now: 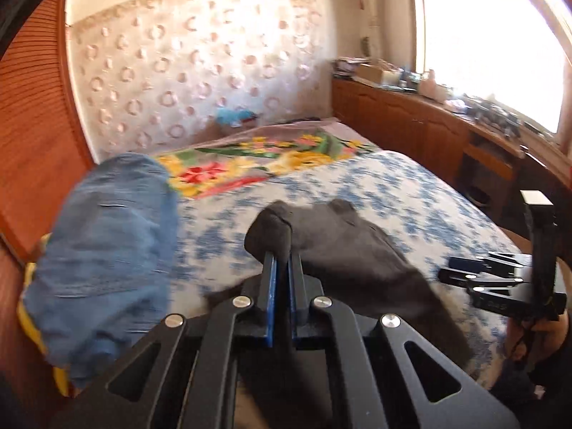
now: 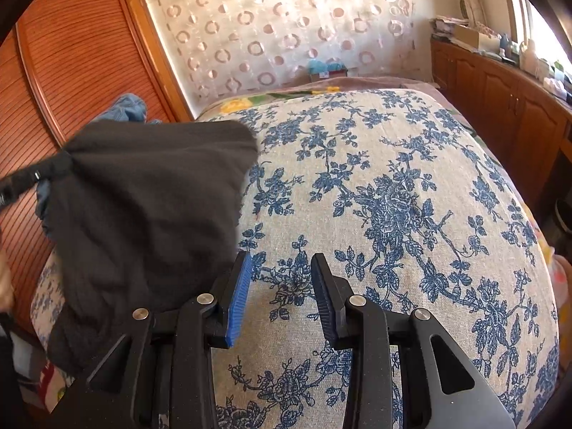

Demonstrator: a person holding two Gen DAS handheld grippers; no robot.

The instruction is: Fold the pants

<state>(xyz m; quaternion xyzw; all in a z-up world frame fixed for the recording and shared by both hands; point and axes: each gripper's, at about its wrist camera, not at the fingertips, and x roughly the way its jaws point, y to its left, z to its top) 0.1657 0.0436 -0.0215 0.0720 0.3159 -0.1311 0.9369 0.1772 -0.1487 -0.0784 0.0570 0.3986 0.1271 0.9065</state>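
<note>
The dark grey pants (image 1: 343, 246) hang over the blue-flowered bedspread (image 1: 393, 193). My left gripper (image 1: 280, 257) is shut on a bunched edge of them and holds it up off the bed. In the right wrist view the pants (image 2: 143, 207) hang as a dark sheet at the left, pinched at their upper left corner by the left gripper's fingertips (image 2: 39, 175). My right gripper (image 2: 280, 261) is open and empty just right of the pants' edge, above the bedspread (image 2: 393, 196). The right gripper also shows at the right of the left wrist view (image 1: 461, 271).
Blue jeans (image 1: 107, 243) lie piled at the bed's left edge, by a wooden slatted wardrobe (image 2: 78, 53). A bright floral blanket (image 1: 250, 164) covers the far part of the bed. A wooden cabinet (image 1: 411, 121) with clutter runs under the window at the right.
</note>
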